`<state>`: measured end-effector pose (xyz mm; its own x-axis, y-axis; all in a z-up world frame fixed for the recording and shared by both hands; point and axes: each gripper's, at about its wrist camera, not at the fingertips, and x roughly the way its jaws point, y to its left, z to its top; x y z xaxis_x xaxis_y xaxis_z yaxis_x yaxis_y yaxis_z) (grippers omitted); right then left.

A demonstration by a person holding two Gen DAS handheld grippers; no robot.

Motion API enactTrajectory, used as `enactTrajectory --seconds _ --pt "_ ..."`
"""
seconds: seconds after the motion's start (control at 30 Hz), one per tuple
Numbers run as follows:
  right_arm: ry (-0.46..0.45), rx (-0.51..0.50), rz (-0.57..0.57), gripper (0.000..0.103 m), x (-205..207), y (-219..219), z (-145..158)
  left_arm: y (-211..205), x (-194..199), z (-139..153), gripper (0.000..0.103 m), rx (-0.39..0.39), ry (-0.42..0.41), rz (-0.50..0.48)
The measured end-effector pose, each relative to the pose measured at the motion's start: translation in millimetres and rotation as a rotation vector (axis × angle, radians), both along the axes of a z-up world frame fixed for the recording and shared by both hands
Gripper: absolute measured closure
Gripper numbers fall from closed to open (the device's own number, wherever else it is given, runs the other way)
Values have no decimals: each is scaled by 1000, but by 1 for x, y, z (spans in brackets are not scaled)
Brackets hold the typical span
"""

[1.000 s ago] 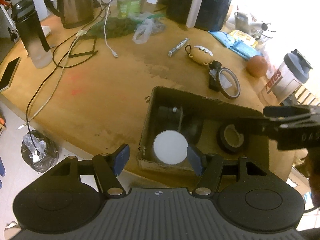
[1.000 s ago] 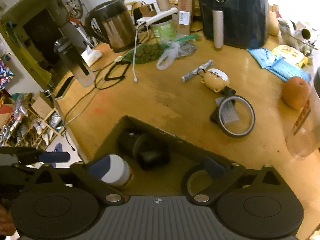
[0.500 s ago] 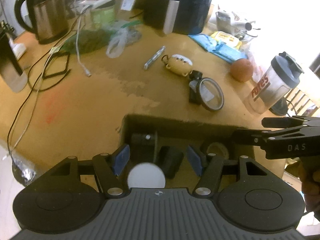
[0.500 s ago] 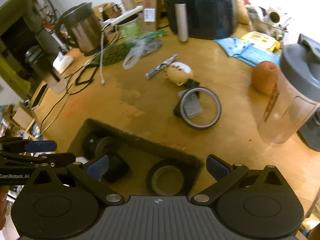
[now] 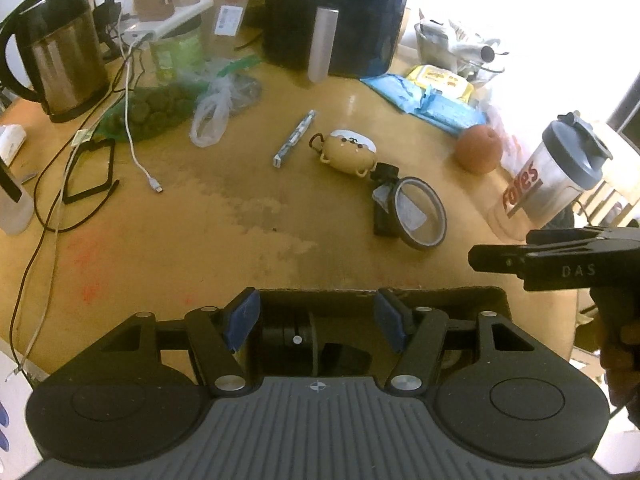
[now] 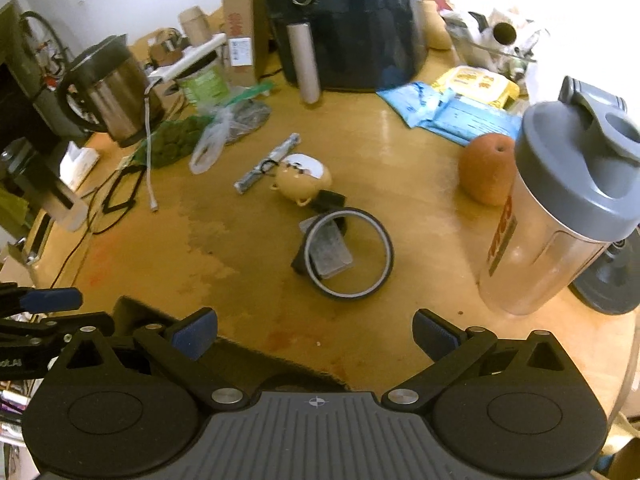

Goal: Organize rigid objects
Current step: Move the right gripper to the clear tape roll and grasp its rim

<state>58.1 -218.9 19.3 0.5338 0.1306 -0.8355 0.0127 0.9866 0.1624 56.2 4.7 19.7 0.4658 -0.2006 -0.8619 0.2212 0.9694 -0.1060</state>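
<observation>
A cardboard box (image 5: 460,291) sits at the near table edge with black items (image 5: 288,336) inside. My left gripper (image 5: 316,320) hangs open over the box's far rim with nothing between its pads. My right gripper (image 6: 316,336) is open and empty just past the box's far edge (image 6: 256,354). Out on the table lie a tape ring (image 5: 420,212) (image 6: 348,254) propped on a small black item, a bear-shaped case (image 5: 348,154) (image 6: 304,176) and a silver stick (image 5: 294,138) (image 6: 268,164). Each gripper shows at the side of the other's view.
A shaker bottle (image 6: 560,216) and an orange fruit (image 6: 486,168) stand close on the right. A kettle (image 5: 60,60), cables (image 5: 136,152), plastic bags, a black air fryer (image 5: 340,12) and blue packets (image 5: 432,100) line the back.
Both views have slid forward from over the box toward the middle of the table. The white-lidded item and tape roll in the box have dropped out of sight. Both gripper openings look unchanged.
</observation>
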Motion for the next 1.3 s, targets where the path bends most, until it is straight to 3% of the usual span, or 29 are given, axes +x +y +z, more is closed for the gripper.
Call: enactTrajectory --seconds 0.5,0.93,1.3 --pt "33 -6 -46 0 24 -16 -16 5 8 -6 41 -15 30 -43" --pt "43 -35 -10 0 62 -12 -24 24 13 3 41 -21 4 14" --pt "94 -14 7 0 90 -13 -55 34 5 -3 41 -26 32 59"
